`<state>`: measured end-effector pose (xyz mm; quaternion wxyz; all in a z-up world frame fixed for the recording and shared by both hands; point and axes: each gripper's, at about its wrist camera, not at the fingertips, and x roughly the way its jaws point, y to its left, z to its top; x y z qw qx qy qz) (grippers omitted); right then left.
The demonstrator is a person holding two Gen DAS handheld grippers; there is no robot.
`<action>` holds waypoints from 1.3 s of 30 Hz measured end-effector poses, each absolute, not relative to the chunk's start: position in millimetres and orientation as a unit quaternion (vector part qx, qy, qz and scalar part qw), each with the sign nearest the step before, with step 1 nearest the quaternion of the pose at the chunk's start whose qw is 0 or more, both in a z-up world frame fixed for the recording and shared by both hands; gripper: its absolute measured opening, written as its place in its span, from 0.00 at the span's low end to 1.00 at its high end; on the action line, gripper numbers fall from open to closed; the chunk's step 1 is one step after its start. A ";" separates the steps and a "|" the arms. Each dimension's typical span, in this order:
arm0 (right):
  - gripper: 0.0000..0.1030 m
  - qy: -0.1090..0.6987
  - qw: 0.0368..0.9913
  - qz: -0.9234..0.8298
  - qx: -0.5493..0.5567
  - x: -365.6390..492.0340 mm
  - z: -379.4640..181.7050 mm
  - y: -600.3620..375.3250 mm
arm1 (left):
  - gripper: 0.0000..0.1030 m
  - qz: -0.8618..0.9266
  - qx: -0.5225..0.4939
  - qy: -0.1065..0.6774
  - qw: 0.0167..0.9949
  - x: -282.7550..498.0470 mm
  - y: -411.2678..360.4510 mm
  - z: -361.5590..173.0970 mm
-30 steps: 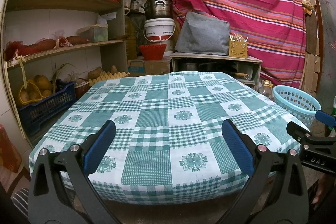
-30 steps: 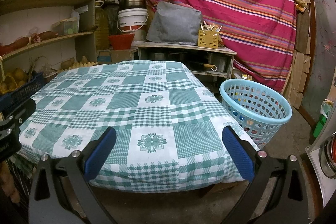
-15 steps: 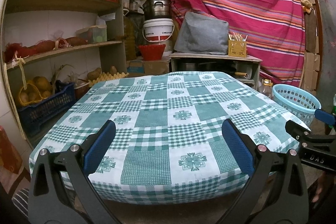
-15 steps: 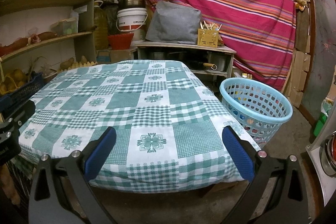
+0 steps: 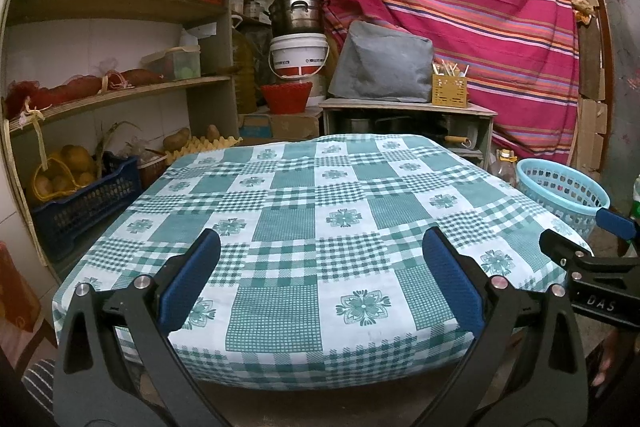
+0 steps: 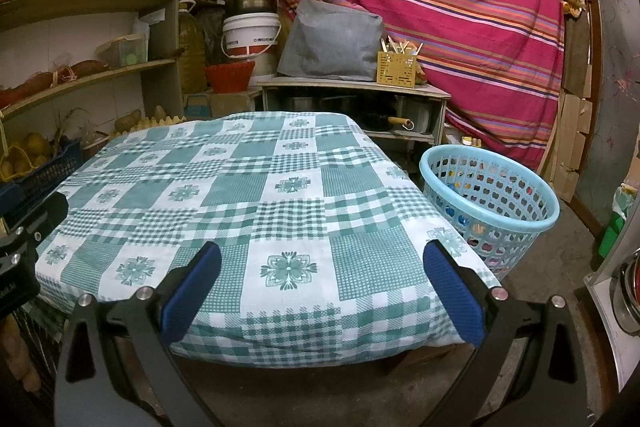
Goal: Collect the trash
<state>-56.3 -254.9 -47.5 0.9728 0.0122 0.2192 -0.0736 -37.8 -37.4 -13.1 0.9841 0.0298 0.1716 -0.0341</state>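
From your left wrist camera, little has changed since the earlier frame: your left gripper still hangs at the near edge of the bench with its blue pads spread wide apart and nothing between them, and the view has only drifted slightly. The green-checked cloth fills the space straight ahead of the gripper. The light blue basket stands on the floor ahead and far to the right of this gripper, beyond the bench's right corner, partly cut off by your right gripper, which pokes in from the right edge at about the same height. From your right wrist camera, the picture also matches the earlier one closely: your right gripper stays over the bench's near edge, jaws wide apart and holding nothing. The basket sits ahead and to the right of it, just beside the bench's right side, with coloured bits showing through its holes; what they are you cannot tell. Your left gripper shows only as a dark edge at the far left, too little to judge from this side.
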 end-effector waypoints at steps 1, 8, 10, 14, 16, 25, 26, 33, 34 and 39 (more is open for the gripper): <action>0.96 0.219 0.973 -0.073 0.013 -56.2 -47.5 -255.4 | 0.95 -0.034 0.029 0.171 0.984 -38.0 -37.3 -13.1; 0.96 0.219 0.973 -0.073 0.012 -56.0 -47.5 -256.5 | 0.95 -0.034 0.030 0.171 0.984 -38.3 -37.6 -13.0; 0.96 0.219 0.973 -0.072 0.012 -56.0 -47.4 -256.8 | 0.95 -0.034 0.030 0.172 0.984 -38.0 -37.7 -13.1; 0.96 0.219 0.973 -0.073 0.013 -55.9 -47.3 -256.9 | 0.95 -0.033 0.030 0.168 0.985 -38.6 -37.7 -12.6; 0.96 0.219 0.973 -0.073 0.013 -56.2 -47.3 -256.7 | 0.95 -0.034 0.031 0.164 0.985 -38.2 -38.7 -13.3; 0.96 0.220 0.973 -0.073 0.013 -54.9 -47.4 -256.6 | 0.95 -0.040 0.018 0.160 0.986 -39.9 -37.5 -13.8; 0.96 0.219 0.973 -0.073 0.013 -55.0 -47.4 -256.8 | 0.95 -0.039 0.018 0.158 0.986 -40.4 -36.2 -13.7; 0.96 0.216 0.974 -0.073 0.013 -54.5 -48.4 -252.6 | 0.95 -0.035 0.028 0.145 0.988 -44.2 -38.5 -13.7; 0.96 0.215 0.974 -0.073 0.012 -54.9 -48.4 -251.6 | 0.95 -0.036 0.029 0.146 0.988 -43.6 -38.2 -13.7; 0.96 0.209 0.975 -0.073 0.014 -56.8 -45.7 -251.6 | 0.95 -0.053 0.028 0.172 0.983 -38.7 -38.3 -17.2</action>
